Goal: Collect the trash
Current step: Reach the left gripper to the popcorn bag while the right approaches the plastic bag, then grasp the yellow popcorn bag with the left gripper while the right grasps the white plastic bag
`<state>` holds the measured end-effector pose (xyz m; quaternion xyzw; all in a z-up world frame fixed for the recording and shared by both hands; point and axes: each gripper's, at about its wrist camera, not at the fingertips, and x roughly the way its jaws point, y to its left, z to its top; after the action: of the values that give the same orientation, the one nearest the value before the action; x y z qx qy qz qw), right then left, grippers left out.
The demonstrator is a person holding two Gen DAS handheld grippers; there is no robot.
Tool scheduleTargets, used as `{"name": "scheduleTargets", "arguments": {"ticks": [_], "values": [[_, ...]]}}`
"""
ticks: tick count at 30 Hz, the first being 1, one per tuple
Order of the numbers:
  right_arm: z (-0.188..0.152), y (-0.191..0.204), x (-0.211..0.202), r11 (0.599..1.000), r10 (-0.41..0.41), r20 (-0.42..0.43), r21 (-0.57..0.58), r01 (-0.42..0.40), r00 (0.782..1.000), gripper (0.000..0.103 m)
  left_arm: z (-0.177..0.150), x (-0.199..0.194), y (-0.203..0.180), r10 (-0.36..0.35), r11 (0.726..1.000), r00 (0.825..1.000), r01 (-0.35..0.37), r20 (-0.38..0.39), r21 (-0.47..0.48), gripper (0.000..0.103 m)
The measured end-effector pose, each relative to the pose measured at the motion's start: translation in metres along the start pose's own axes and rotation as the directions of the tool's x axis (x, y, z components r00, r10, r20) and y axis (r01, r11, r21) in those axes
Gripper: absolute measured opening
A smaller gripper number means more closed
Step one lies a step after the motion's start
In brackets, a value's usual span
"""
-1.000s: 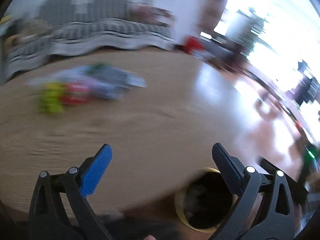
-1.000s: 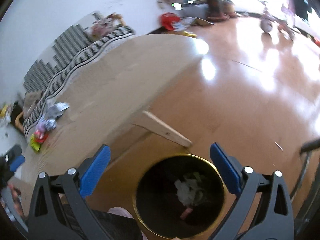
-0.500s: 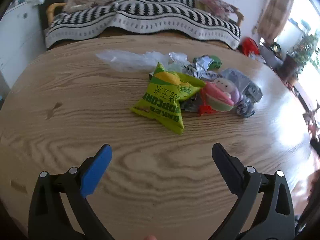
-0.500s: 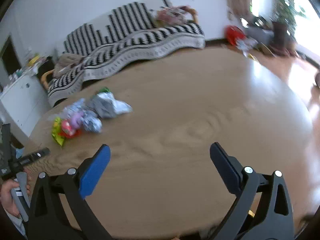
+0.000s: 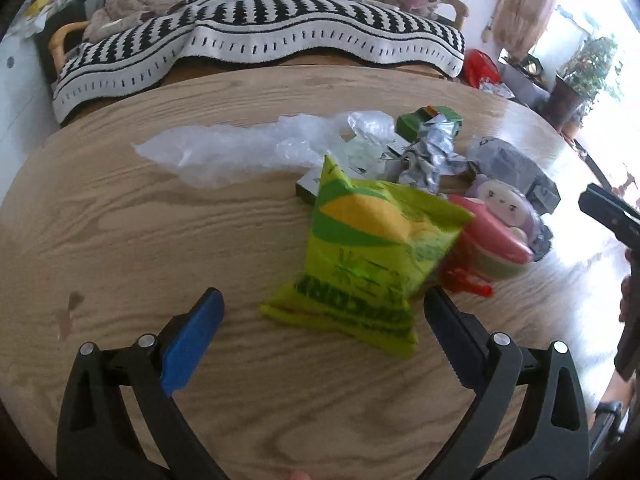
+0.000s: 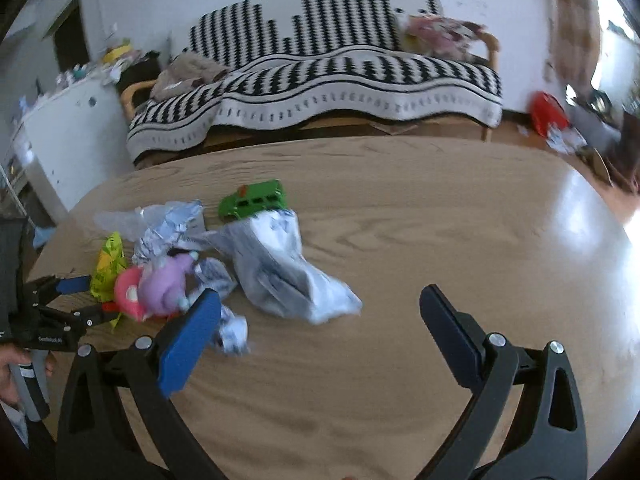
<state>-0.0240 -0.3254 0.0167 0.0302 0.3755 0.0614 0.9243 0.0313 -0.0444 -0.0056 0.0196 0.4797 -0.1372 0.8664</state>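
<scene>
- One sofa (image 5: pixel 256 32), draped in a woolly black-and-white zigzag throw with a wavy edge, stands behind the table.
- One rounded tabletop (image 5: pixel 120 240) of pale wood with bold oak grain and a glossy sheen carries all the trash in one cluster.
- One long, crinkled sheet of clear plastic wrap (image 5: pixel 240 152) lies at the far side of the cluster, stretching to the left.
- One yellow-green popcorn bag (image 5: pixel 372 256), a puffy glossy foil pillow with green bands and dark lettering, lies nearest the left gripper, just ahead of its fingers.
- One large crumpled grey-white plastic bag (image 6: pixel 284 268) lies on the cluster's right, ahead of the right gripper.
- One pink and lilac plush toy (image 5: pixel 500 224), soft and rounded, touches the popcorn bag's right side.
- One crushed silver foil wrapper (image 5: pixel 432 156) sits behind the popcorn bag.
- One green toy van (image 6: pixel 252 200), hard moulded plastic, sits at the far edge of the cluster.
- The left gripper (image 5: pixel 320 328) hovers low with its fingers spread wide, holding nothing; one pad is blue, the other dark.
- The right gripper (image 6: pixel 320 328) likewise has its fingers released and wide apart over bare wood.
</scene>
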Motion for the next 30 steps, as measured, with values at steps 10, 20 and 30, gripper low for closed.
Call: {"name": "scheduleTargets", "arguments": {"ticks": [10, 20, 30], "values": [[0.02, 0.019, 0.075, 0.995, 0.013, -0.16, -0.101, -0.029, 0.987, 0.088, 0.012, 0.011, 0.005, -0.009, 1.0, 0.998, 0.008, 0.058, 0.027, 0.097], [0.014, 0.02, 0.083, 0.996, 0.076, -0.148, -0.031, -0.082, 0.986, 0.086, 0.015, 0.02, -0.006, 0.051, 0.993, 0.998, -0.054, 0.032, 0.104, 0.098], [0.006, 0.019, 0.054, 0.998, 0.064, -0.062, -0.006, -0.064, 0.996, 0.04, 0.016, 0.0, 0.03, -0.009, 0.997, 0.997, 0.015, 0.074, -0.077, 0.049]]}}
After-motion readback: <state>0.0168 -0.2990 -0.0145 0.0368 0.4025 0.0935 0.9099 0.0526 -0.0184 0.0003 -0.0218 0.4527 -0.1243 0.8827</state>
